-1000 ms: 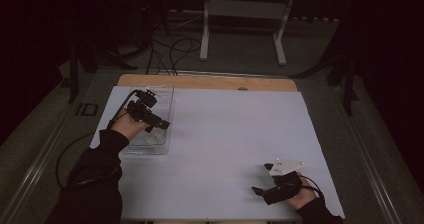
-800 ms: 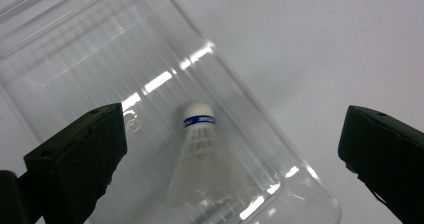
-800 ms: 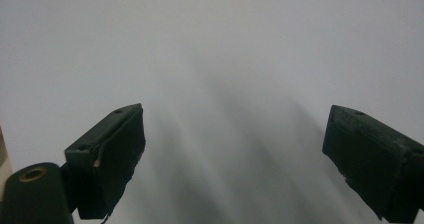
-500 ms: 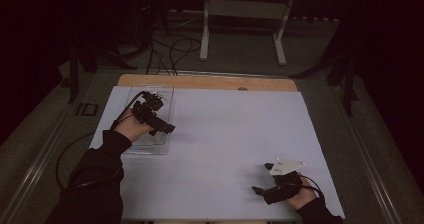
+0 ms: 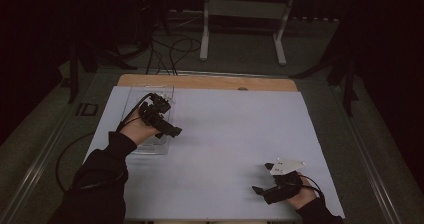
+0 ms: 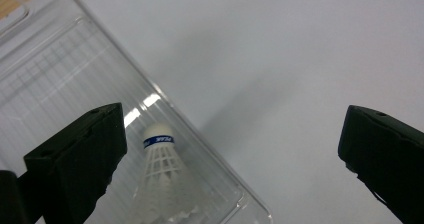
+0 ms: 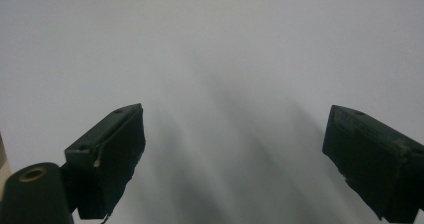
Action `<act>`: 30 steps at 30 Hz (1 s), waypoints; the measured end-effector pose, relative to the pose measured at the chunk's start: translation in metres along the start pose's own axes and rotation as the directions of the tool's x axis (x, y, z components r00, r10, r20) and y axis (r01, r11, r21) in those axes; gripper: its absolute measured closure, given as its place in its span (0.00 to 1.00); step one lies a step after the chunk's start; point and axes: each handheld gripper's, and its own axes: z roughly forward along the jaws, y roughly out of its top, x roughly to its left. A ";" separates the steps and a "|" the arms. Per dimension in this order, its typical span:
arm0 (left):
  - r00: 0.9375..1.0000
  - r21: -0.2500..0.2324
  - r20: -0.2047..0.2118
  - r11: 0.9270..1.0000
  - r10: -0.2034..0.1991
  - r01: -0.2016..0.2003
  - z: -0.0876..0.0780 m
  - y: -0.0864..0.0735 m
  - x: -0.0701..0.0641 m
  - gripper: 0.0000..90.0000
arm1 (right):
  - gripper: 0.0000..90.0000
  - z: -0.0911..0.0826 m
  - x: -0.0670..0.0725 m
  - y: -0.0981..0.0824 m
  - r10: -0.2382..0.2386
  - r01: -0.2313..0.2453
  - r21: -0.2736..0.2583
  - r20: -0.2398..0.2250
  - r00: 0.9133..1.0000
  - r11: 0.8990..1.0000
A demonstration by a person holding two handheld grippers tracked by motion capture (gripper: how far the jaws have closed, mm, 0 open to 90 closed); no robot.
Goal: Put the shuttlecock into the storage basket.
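Note:
A white shuttlecock (image 6: 159,170) with a blue band on its cork lies inside a clear plastic box (image 6: 70,79), its cork pointing away from the jaws. In the high view that box (image 5: 131,100) sits at the left of the table. My left gripper (image 5: 174,132) hovers over the box's near right edge. Its jaws stand wide open in the left gripper view (image 6: 230,159), one over the box and one over the sheet. My right gripper (image 5: 257,189) rests low near the front right of the table. It is open with nothing between its jaws (image 7: 235,154).
A white sheet (image 5: 235,124) covers the table, with a wooden strip (image 5: 210,82) along the far edge. Beyond the table stand a metal frame (image 5: 245,9) and dark floor cables (image 5: 170,46). A cable (image 5: 62,156) trails off the left side.
My left gripper has drifted toward the near right edge of the box and turned to point right. The right gripper has stayed put.

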 end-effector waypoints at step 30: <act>0.968 -0.102 0.191 0.984 0.166 -0.149 0.016 0.000 -0.048 0.00 | 0.11 -0.001 -0.001 0.000 0.003 -0.003 -0.004 0.000 1.000 1.000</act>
